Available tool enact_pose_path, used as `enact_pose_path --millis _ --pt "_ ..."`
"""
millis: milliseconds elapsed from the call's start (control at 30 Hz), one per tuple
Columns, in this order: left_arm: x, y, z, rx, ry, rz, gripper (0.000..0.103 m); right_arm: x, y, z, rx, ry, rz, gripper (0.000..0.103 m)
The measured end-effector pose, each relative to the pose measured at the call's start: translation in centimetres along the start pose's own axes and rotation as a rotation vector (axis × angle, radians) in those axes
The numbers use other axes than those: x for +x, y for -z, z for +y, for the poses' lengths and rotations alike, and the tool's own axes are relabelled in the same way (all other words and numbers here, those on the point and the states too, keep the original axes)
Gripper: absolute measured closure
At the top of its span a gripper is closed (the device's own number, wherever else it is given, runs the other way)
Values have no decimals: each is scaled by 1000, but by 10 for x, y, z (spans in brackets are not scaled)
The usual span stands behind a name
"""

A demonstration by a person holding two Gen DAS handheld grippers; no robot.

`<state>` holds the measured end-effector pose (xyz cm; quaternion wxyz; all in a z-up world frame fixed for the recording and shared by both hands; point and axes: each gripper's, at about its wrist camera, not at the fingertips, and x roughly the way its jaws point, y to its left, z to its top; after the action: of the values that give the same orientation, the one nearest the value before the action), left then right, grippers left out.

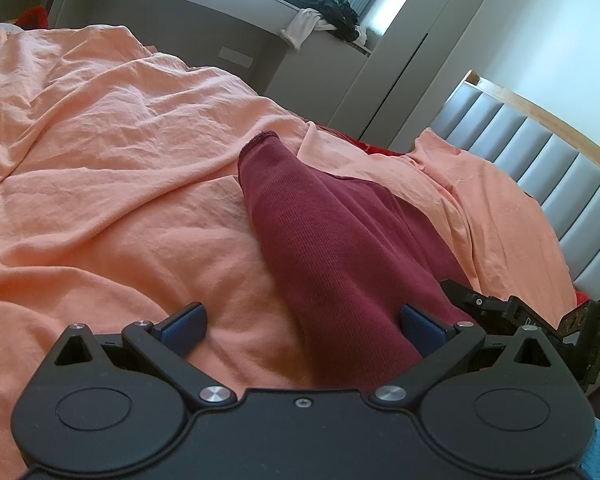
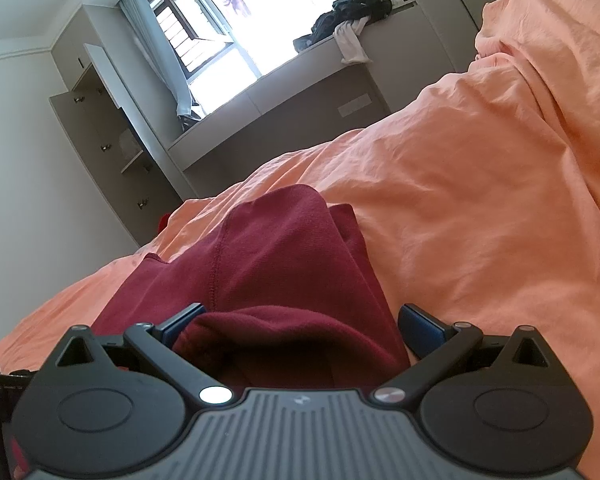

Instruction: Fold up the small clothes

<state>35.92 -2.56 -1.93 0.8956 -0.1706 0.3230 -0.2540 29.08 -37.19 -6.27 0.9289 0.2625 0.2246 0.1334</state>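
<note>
Maroon knit garment [image 1: 332, 248] lies rumpled on the orange-sheeted bed [image 1: 100, 160], between the spread jaws of left claw [image 1: 302, 330] and right claw [image 2: 300, 328]; light, limp; pinch hems or corners.

1. A rumpled peach bedsheet [image 1: 100, 160] covers the bed.
2. A padded grey headboard [image 1: 540, 152] has a wooden rim.
3. Bright daylight floods the open window [image 2: 228, 20].
4. Dark clothes [image 2: 352, 12] lie heaped on the grey window ledge [image 2: 268, 96].
5. A grey wardrobe [image 2: 112, 136] stands open.
</note>
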Motion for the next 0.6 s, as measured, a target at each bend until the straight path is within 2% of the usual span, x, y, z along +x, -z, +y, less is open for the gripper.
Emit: enact_pose_path --millis 400,500,600 --pt "0 -4 -1 0 -7 20 0 -1 -5 3 3 1 26 0" --pt "1 -7 0 5 -3 36 2 -2 -6 6 -14 -13 28 10" --pt "0 -9 -1 4 19 47 9 -4 -6 12 -41 -21 25 21"
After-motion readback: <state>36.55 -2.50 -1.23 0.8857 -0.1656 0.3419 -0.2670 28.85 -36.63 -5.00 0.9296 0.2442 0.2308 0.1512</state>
